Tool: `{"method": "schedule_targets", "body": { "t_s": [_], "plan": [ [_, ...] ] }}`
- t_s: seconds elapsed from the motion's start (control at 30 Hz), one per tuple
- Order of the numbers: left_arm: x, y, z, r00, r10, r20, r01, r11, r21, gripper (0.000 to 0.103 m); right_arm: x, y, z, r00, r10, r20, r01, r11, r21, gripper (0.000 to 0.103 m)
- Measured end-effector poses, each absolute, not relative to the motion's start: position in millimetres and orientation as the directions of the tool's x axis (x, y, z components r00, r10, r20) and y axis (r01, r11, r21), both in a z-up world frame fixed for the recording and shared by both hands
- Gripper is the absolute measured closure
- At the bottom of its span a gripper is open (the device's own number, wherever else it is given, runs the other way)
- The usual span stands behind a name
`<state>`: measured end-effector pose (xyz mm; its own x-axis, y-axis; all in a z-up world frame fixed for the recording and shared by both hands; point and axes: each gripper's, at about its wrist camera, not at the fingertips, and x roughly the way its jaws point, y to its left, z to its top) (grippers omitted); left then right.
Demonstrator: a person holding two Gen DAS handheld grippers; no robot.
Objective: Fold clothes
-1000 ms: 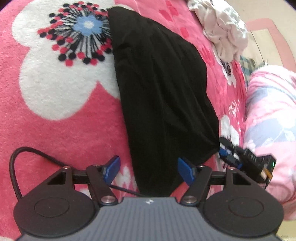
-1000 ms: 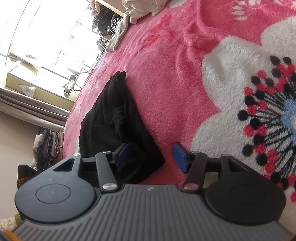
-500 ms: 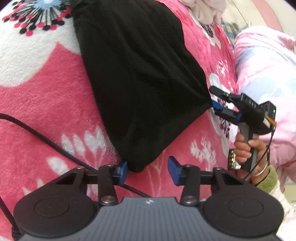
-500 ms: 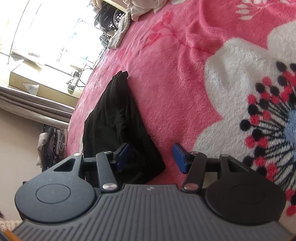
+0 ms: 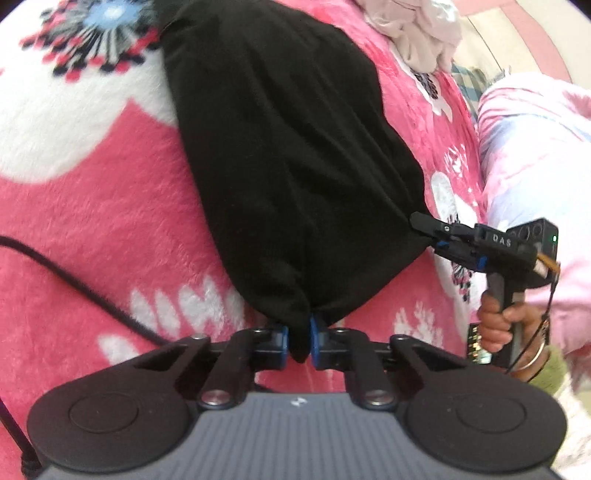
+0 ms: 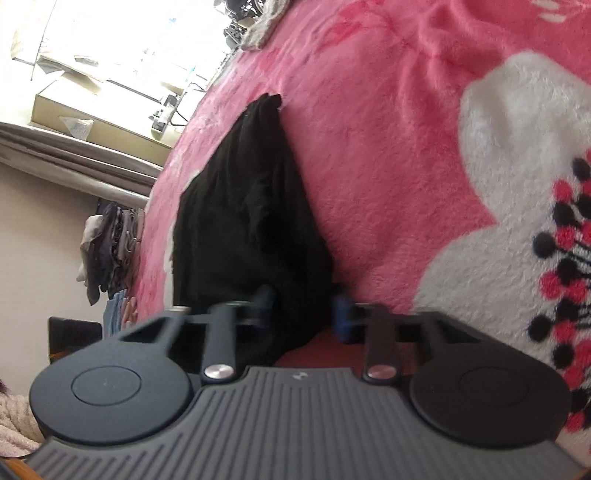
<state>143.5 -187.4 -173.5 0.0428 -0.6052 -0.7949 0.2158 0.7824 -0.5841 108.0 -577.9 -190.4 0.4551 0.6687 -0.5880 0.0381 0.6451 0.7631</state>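
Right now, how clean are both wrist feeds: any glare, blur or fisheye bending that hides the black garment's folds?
Left wrist view: even light, edges bent by the fisheye; the black garment reads as a flat dark mass between the closing left gripper. Right wrist view: the window is blown out white, the closing right gripper looks blurred, and the garment's creases are barely visible.

From the left wrist view, the pink blanket (image 5: 122,221) lies free toward 9 and 10 o'clock, crossed only by a black cable (image 5: 74,284). The black garment (image 5: 291,166) fills 12 o'clock. At 1 o'clock lies a pile of pale clothes (image 5: 417,33). At 3 o'clock the right tongs (image 5: 421,225) and a pink quilt (image 5: 532,147) block the way.
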Motion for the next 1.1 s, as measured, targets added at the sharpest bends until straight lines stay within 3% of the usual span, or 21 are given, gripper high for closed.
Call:
{"method": "schedule_targets", "body": {
  "t_s": [0.1, 0.4, 0.63, 0.67, 0.73, 0.87, 1.1],
  "plan": [
    [142, -185, -161, 0.042, -0.614, -0.789, 0.248, 0.771, -0.587, 0.095, 98, -576, -181, 0.473, 0.667, -0.575, 0.02, 0.645, 0.764, 0.094],
    [121, -156, -123, -0.068, -0.606, -0.793, 0.329, 0.736, -0.591, 0.095, 47, -558, -144, 0.441, 0.702, -0.559, 0.025, 0.613, 0.79, 0.095],
    [86, -159, -160, -0.136, -0.483, -0.865, 0.469, 0.738, -0.485, 0.091, 7, -538, -181, 0.328, 0.616, -0.716, 0.081, 0.737, 0.671, 0.089],
    [86, -156, -156, -0.134, -0.48, -0.867, 0.483, 0.733, -0.48, 0.087, 7, -539, -179, 0.331, 0.621, -0.711, 0.094, 0.728, 0.679, 0.088],
    [89, -145, -142, -0.107, -0.486, -0.867, 0.501, 0.727, -0.469, 0.056, 7, -541, -164, 0.345, 0.596, -0.725, 0.062, 0.756, 0.652, 0.078],
    [103, -116, -112, 0.006, -0.505, -0.863, 0.481, 0.758, -0.44, 0.054, 6, -545, -126, 0.427, 0.463, -0.777, -0.048, 0.87, 0.491, 0.073],
    [130, -118, -103, 0.16, -0.548, -0.821, 0.354, 0.809, -0.47, 0.051, 17, -512, -110, 0.578, 0.372, -0.726, -0.227, 0.928, 0.295, 0.073]
  ]
}}
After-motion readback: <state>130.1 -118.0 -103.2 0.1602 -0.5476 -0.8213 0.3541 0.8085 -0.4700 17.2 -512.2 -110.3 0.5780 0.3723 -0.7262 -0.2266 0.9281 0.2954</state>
